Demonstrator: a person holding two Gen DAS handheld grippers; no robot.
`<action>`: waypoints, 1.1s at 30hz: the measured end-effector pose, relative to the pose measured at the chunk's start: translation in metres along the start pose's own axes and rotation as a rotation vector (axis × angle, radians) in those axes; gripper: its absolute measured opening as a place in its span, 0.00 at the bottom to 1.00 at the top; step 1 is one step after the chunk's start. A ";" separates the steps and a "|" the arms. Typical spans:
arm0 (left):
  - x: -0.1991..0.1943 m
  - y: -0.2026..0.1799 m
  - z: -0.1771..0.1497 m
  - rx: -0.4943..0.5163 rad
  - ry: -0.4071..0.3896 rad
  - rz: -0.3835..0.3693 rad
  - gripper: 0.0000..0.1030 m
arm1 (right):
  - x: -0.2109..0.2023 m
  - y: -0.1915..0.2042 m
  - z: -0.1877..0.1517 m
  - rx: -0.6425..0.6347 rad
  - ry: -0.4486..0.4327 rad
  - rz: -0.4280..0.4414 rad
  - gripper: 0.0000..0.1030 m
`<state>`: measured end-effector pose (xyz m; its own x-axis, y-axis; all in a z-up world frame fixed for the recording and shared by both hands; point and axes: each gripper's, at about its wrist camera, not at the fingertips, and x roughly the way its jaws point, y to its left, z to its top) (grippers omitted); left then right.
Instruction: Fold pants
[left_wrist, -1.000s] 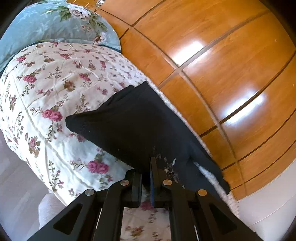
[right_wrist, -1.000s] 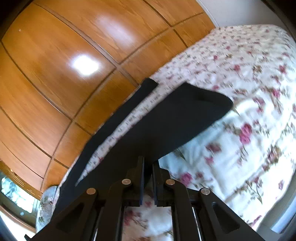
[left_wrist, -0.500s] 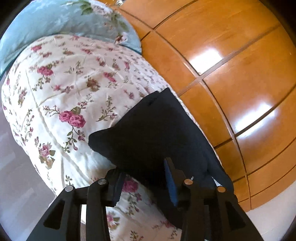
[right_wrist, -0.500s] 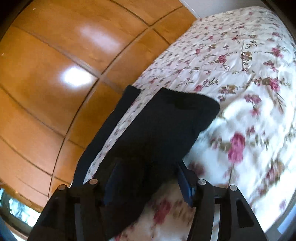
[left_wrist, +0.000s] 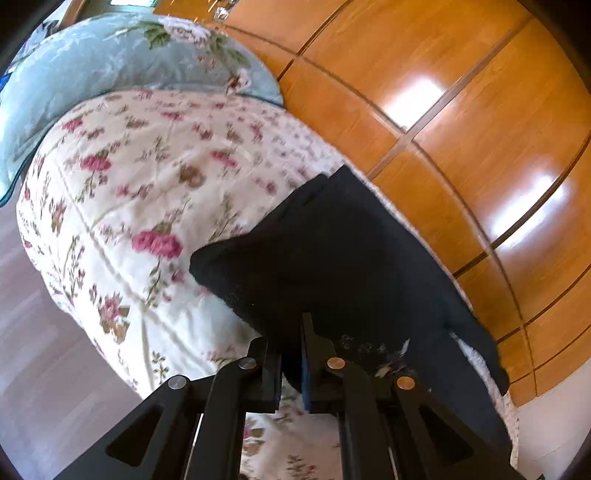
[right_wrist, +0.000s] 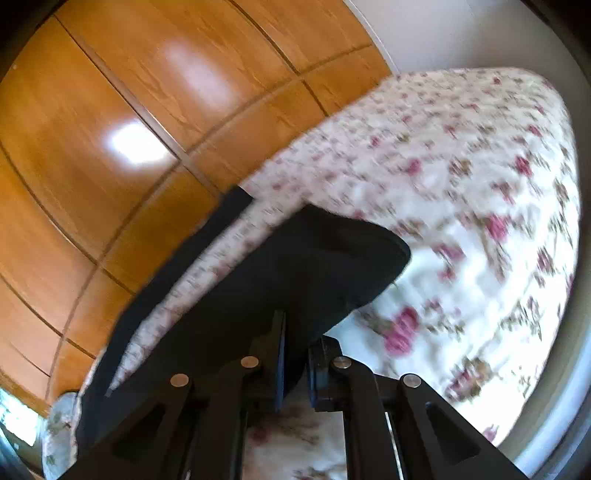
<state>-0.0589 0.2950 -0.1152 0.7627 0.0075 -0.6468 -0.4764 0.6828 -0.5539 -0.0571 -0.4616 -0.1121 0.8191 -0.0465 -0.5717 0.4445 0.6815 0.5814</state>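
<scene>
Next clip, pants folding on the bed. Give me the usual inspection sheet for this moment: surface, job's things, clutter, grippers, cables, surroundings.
Surface: cream quilted bedspread with pink roses, bare apart from the garment.
Job's things: black fabric pants, lying along the bedspread's edge nearest the wardrobe, the near edge raised off the quilt in both views.
Clutter: nothing seen.
Grippers: left gripper shut on the pants' near edge; right gripper shut on the pants likewise, its view blurred.
Cables: nothing seen.
Surroundings: glossy orange-brown wooden wardrobe panels beside the bed; pale blue floral pillow at the far end in the left wrist view; white wall in the right wrist view.
</scene>
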 end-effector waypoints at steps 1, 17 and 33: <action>0.001 0.001 -0.001 0.011 0.004 0.004 0.12 | 0.003 -0.005 -0.002 0.031 0.014 0.002 0.09; -0.058 0.008 0.039 -0.040 -0.262 0.165 0.49 | -0.047 0.104 0.022 -0.307 -0.278 -0.175 0.39; 0.069 -0.133 0.069 0.282 0.059 0.024 0.54 | 0.130 0.277 -0.077 -0.670 0.221 0.114 0.44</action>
<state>0.0879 0.2552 -0.0498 0.7221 -0.0111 -0.6917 -0.3467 0.8594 -0.3757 0.1448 -0.2223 -0.0701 0.7229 0.1530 -0.6738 -0.0164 0.9787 0.2046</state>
